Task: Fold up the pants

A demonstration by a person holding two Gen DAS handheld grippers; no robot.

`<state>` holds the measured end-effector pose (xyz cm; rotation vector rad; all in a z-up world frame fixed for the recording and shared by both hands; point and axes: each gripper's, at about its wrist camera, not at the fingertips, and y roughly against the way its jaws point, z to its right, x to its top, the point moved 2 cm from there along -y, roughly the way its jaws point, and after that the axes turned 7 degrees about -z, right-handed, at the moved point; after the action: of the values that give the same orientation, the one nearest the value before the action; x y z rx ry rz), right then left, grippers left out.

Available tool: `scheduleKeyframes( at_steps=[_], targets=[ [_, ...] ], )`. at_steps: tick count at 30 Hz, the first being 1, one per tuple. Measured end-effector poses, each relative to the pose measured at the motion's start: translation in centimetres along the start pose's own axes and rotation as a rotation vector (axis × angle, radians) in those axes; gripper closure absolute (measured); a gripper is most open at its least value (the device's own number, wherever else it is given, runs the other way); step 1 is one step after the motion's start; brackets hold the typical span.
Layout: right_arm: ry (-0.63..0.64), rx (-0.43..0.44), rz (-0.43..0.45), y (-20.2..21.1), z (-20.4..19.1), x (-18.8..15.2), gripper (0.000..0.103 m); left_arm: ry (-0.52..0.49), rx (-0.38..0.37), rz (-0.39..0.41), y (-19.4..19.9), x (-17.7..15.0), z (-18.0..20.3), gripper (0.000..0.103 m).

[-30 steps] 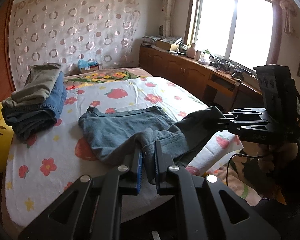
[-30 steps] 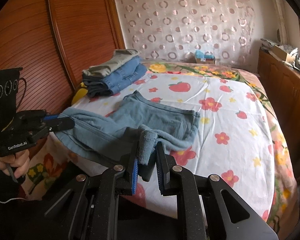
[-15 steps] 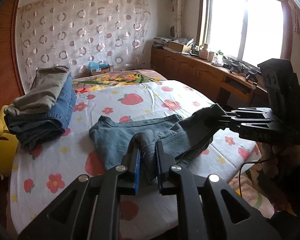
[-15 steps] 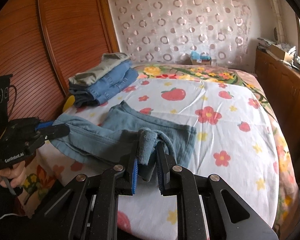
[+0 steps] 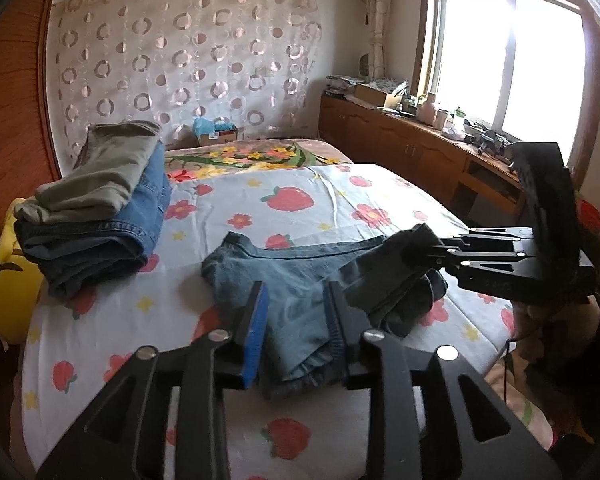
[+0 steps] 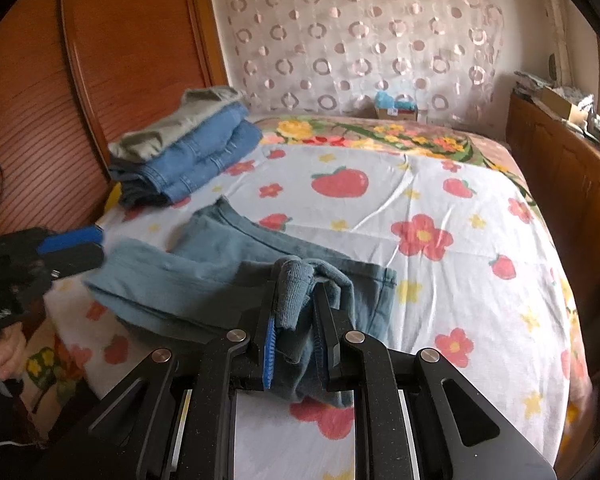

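Grey-blue pants (image 5: pixel 296 280) lie partly folded near the front of the bed (image 5: pixel 332 200), also in the right wrist view (image 6: pixel 236 256). My left gripper (image 5: pixel 298 316) has its jaws spread apart, and the cloth lies loose between them. My right gripper (image 6: pixel 296 320) has its jaws slightly parted with a bunched hem (image 6: pixel 292 292) between them; in the left wrist view it (image 5: pixel 428 252) grips the dark hem at the pants' right end. The left gripper shows at the left edge of the right wrist view (image 6: pixel 80 248).
A stack of folded jeans and khaki pants (image 5: pixel 100 204) sits at the bed's left side, also in the right wrist view (image 6: pixel 188 148). A yellow pillow (image 5: pixel 12 280) lies beside it. A wooden cabinet (image 5: pixel 420 156) runs along the right under the window. A wooden wardrobe (image 6: pixel 100 80) stands left.
My left gripper has opened and let go of the pants' hem, which now lies on the bed. Both grippers moved forward over the bed, laying the pants down. The right jaws loosened slightly.
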<state>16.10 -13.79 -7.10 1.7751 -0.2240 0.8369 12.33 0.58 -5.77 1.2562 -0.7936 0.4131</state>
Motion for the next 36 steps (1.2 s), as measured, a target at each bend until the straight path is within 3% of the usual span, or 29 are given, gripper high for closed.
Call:
scheduleKeyframes(
  at_steps=[5, 13, 19, 28, 32, 36],
  targets=[
    [-0.023, -0.01, -0.012, -1.3, 0.8, 0.6, 0.088, 0.004, 0.002, -0.028, -0.6, -0.3, -0.6, 0.065],
    [-0.026, -0.05, 0.022, 0.2, 1.6, 0.1, 0.066, 0.012, -0.003, -0.084, -1.9, -2.4, -0.9, 0.065],
    [-0.031, -0.03, -0.011, 1.1, 2.3, -2.5, 0.063, 0.03, -0.007, -0.121, -2.5, -4.3, -1.0, 0.065],
    [-0.049, -0.01, -0.077, -0.6, 3.1, -5.3, 0.063, 0.027, 0.008, -0.19, -4.3, -5.5, -1.0, 0.065],
    [-0.052, 0.008, -0.078, -0.8, 3.2, -5.2, 0.066, 0.03, 0.016, -0.201, -4.7, -5.6, -1.3, 0.065],
    [-0.03, 0.032, -0.1, -1.0, 3.1, -5.2, 0.091, 0.041, 0.02, -0.201, -4.9, -5.9, -1.5, 0.065]
  ],
)
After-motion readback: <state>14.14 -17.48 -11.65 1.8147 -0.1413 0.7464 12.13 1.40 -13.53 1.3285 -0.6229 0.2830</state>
